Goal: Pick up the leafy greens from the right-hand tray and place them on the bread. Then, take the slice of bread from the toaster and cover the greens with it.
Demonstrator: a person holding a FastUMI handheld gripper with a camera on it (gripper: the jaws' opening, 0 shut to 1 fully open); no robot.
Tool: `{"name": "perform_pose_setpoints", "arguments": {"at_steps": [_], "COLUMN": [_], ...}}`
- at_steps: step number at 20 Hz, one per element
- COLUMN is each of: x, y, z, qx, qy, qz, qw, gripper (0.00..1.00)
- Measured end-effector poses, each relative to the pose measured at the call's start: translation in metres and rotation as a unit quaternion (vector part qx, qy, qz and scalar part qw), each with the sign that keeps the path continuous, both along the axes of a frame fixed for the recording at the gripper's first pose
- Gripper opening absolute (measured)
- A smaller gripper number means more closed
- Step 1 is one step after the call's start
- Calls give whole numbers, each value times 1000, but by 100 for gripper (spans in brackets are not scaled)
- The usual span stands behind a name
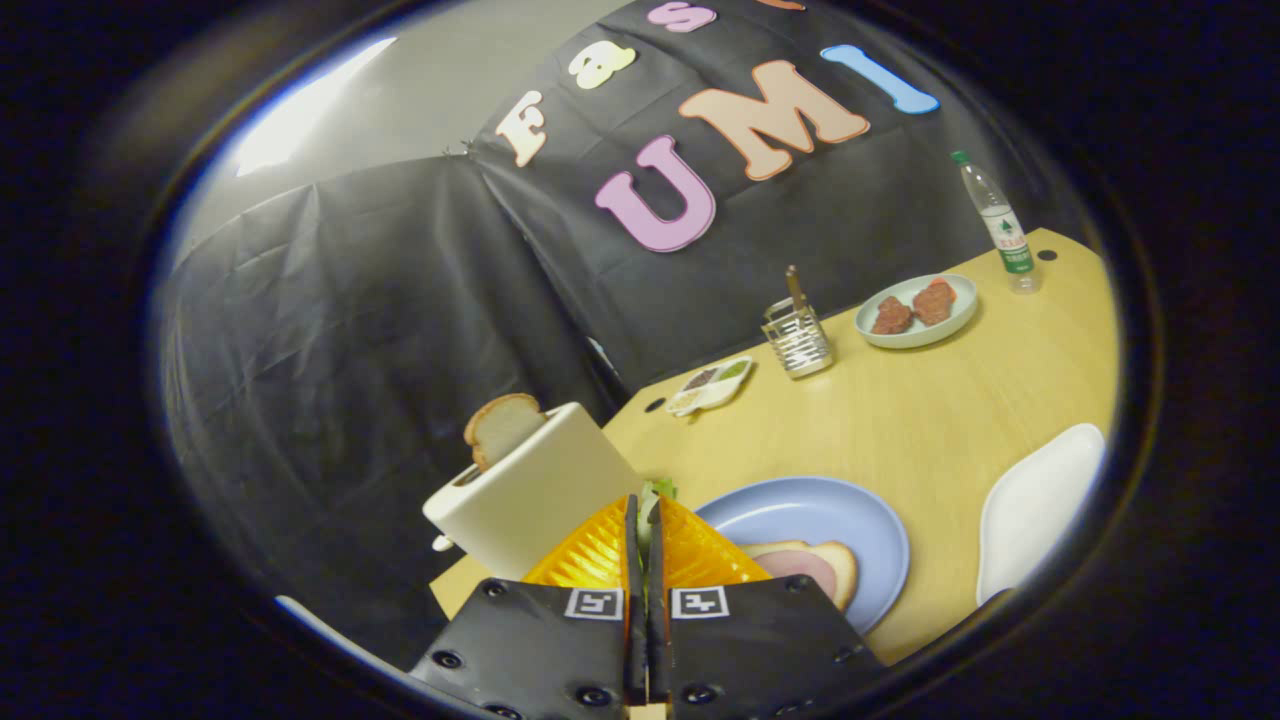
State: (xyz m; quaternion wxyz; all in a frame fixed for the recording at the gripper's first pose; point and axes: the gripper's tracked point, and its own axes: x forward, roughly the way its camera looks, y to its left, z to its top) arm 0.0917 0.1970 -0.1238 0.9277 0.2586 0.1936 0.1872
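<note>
My gripper is shut on the leafy greens; a thin green-white strip of leaf pokes out between the fingertips. It hangs above the table, between the toaster and the blue plate. The blue plate lies just right of the fingers and holds a slice of bread with a pink slice of ham on top. Left of the fingers stands the white toaster with a slice of bread sticking up out of its slot. A white tray lies to the right of the plate.
Further back on the wooden table are a small sauce dish, a metal utensil holder, a pale plate with two pieces of red meat and a plastic water bottle.
</note>
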Motion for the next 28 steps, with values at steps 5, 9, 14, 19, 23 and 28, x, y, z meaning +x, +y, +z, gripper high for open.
{"name": "perform_pose_setpoints", "arguments": {"at_steps": [5,9,14,19,23,28], "x": [7,4,4,-3,-12,-23], "y": [-36,-39,-46,-55,-47,-18], "z": [-44,-69,-80,-62,-46,-27], "qx": [-80,-113,-159,-249,-280,-255], "qy": [55,86,86,41,10,-8], "qz": [-54,-50,-54,-68,-62,-19], "qw": [994,989,982,965,958,967], "gripper": [4,4,13,33,76,100]}}
